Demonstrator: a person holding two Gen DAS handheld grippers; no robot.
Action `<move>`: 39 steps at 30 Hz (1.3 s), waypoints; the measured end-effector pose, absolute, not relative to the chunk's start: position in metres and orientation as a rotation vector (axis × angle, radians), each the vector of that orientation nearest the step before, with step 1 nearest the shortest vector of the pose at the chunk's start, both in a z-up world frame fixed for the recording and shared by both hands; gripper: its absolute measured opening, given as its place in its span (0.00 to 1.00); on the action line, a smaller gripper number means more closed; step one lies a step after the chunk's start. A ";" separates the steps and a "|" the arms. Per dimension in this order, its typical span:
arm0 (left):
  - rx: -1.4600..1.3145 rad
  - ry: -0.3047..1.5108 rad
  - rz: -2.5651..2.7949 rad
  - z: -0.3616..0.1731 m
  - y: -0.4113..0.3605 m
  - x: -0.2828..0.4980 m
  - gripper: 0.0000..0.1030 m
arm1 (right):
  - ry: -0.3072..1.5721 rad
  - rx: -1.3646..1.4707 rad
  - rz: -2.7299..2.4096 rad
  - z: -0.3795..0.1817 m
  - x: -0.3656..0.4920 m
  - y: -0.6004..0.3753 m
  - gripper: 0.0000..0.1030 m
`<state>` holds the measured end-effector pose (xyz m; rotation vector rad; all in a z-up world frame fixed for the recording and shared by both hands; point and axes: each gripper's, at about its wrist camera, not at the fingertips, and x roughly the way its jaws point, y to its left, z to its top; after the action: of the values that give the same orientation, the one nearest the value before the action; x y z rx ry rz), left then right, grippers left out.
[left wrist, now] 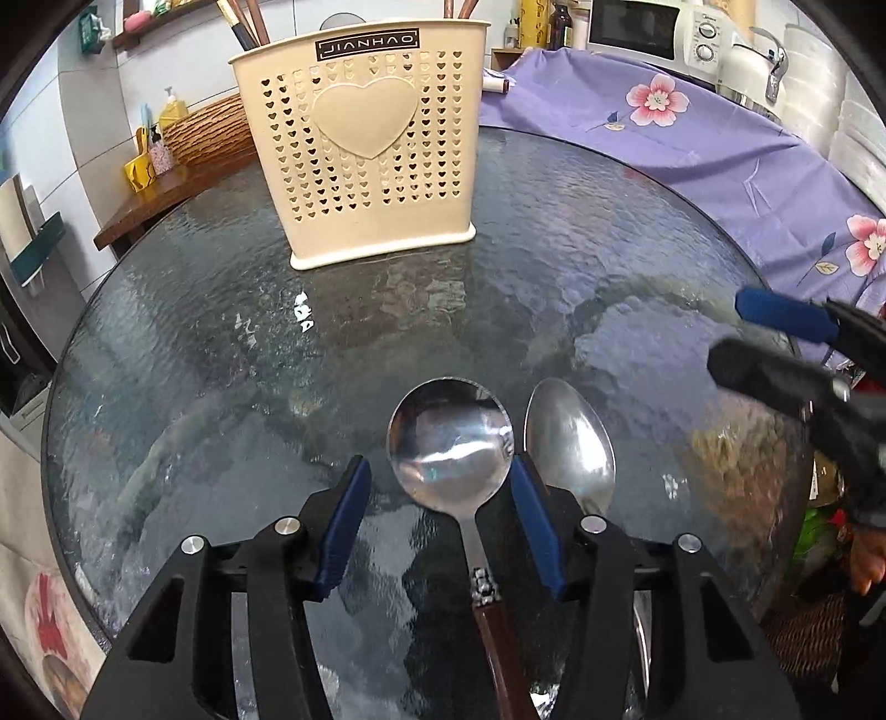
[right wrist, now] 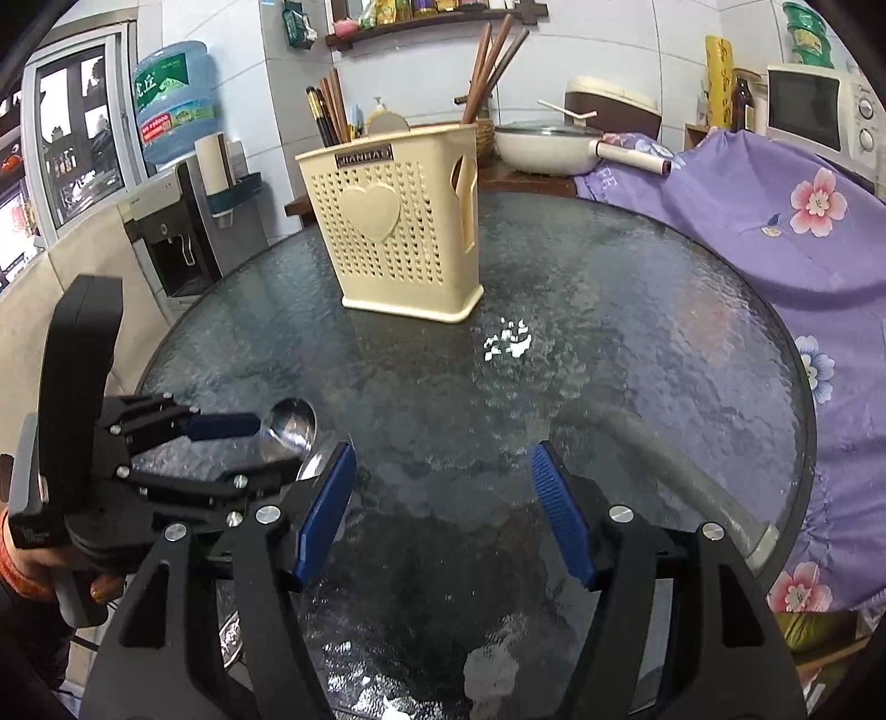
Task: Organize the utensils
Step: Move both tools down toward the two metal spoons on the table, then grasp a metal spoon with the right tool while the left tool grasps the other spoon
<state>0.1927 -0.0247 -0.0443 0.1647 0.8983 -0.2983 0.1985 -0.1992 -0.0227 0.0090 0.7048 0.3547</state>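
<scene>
The left gripper (left wrist: 440,487) points down at a round glass table (left wrist: 221,360). Its two blue pads stand apart, not squeezing anything. A round spoon (left wrist: 451,443) with a brown handle lies flat on the glass between them. The bowl of the spoon sits just past the tips. The right pad (left wrist: 534,526) is right next to the bowl's edge, maybe touching it; the left pad (left wrist: 343,526) is away from it. The brown handle runs back under the gripper.

Just to the right of this gripper lies a second spoon (left wrist: 570,437), longer and pointier. It is beside the round spoon, just outside the right pad.

Far ahead of the gripper stands a cream holder (left wrist: 360,160) with little heart holes and one big heart on its front. Chopsticks (left wrist: 243,22) stick up out of it.

The right gripper (right wrist: 443,476) is let go too. Its blue pads are wide apart, with only bare glass between them. It hangs over the near edge of the table. To its left is the left gripper with the round spoon. The cream holder stands far ahead of it, a bit to the left.

A purple flowery cloth (right wrist: 775,221) covers things off to the right of both grippers.
</scene>
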 end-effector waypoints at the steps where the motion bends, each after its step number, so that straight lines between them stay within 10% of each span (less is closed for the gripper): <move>1: 0.165 0.894 -0.296 -0.044 -0.025 0.193 0.46 | 0.716 0.010 0.361 -0.024 0.197 -0.198 0.64; 39: 0.169 0.892 -0.290 -0.043 0.029 0.215 0.42 | 0.861 -0.180 0.405 -0.060 0.213 -0.107 0.56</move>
<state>0.2152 0.0294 -0.0434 0.1693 0.8923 -0.2897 0.2128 -0.1072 -0.0596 -0.1796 0.8614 0.4053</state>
